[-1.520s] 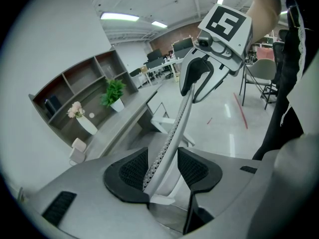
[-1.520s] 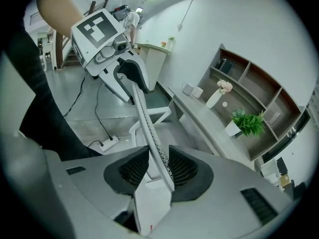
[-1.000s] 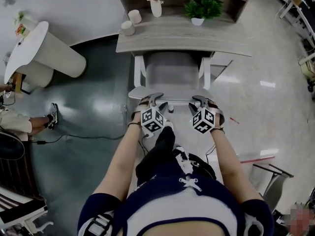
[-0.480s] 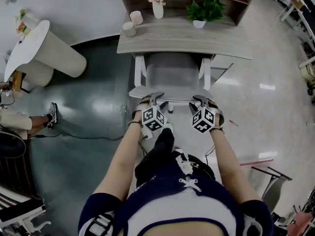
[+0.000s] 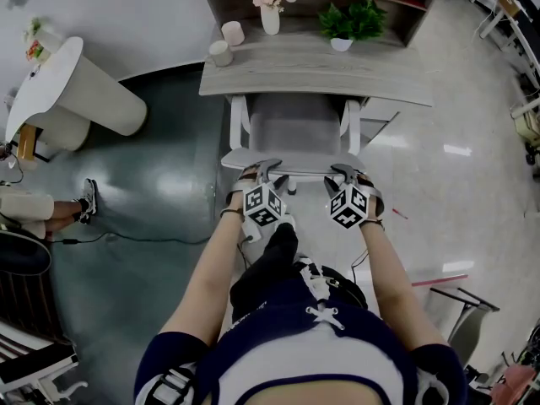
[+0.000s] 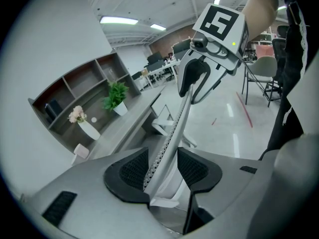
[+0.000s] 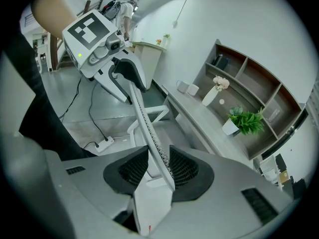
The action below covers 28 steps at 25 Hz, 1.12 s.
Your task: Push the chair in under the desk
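Observation:
A white chair (image 5: 291, 129) stands with its seat partly under the grey wooden desk (image 5: 312, 66), and its backrest top edge (image 5: 295, 163) faces me. My left gripper (image 5: 268, 169) is shut on the left part of that edge. In the left gripper view the thin mesh rim (image 6: 167, 143) runs between the dark pads (image 6: 132, 171). My right gripper (image 5: 342, 170) holds the right part of the edge, and its jaws are opening with the rim (image 7: 149, 133) still between the pads (image 7: 184, 171). Each gripper view shows the other gripper clamped further along the rim.
On the desk stand a flower vase (image 5: 268, 11), a potted plant (image 5: 346, 19) and two cups (image 5: 221, 51), with a shelf behind them. A white pedestal table (image 5: 76, 91) is at the left. A seated person's shoe (image 5: 89, 197) and a floor cable (image 5: 126, 236) are near it. A metal frame (image 5: 464, 306) is at lower right.
The chair and both grippers have crept slightly toward the desk. The seated person's foot at the left has shifted a little.

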{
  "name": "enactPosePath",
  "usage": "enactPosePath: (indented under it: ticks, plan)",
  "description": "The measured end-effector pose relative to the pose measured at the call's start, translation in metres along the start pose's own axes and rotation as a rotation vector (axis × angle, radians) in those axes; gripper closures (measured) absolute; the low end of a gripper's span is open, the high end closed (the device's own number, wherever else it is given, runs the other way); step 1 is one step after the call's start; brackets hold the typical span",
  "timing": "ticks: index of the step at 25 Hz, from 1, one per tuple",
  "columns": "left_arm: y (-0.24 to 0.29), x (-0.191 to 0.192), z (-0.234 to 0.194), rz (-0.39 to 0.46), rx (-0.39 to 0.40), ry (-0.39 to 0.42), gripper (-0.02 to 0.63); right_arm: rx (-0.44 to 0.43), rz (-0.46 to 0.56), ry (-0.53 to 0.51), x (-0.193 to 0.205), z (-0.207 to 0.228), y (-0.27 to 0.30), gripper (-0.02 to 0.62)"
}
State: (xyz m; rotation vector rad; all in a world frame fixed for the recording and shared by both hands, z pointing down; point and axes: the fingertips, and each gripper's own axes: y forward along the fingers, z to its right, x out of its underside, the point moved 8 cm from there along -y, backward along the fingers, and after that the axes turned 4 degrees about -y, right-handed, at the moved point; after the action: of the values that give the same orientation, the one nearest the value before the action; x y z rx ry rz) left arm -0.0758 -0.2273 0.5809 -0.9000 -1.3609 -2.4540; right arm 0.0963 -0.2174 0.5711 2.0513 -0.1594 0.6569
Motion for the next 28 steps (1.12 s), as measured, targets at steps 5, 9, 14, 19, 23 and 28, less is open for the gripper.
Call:
enactPosePath:
  ticks: [5,9,14,19,23,28]
  plan:
    - [0.003,-0.001,-0.004,0.006,-0.002,0.003,0.419,0.009,0.002,0.005,-0.001,0.004,0.003,0.480]
    - [0.004,-0.001,-0.008,0.014,-0.007,0.012,0.420,0.014,0.006,0.008,-0.002,0.007,0.005,0.479]
    - [0.005,-0.001,-0.012,0.020,-0.007,0.014,0.420,0.021,0.006,0.013,-0.003,0.011,0.007,0.477]
    - [0.007,-0.002,-0.017,0.020,-0.008,0.014,0.420,0.026,0.004,0.019,-0.004,0.014,0.009,0.476]
    - [0.009,-0.002,-0.020,0.021,-0.005,0.015,0.420,0.027,0.006,0.021,-0.005,0.017,0.011,0.474]
    - [0.013,-0.002,-0.024,0.027,-0.009,0.023,0.422,0.030,0.005,0.023,-0.006,0.022,0.015,0.474]
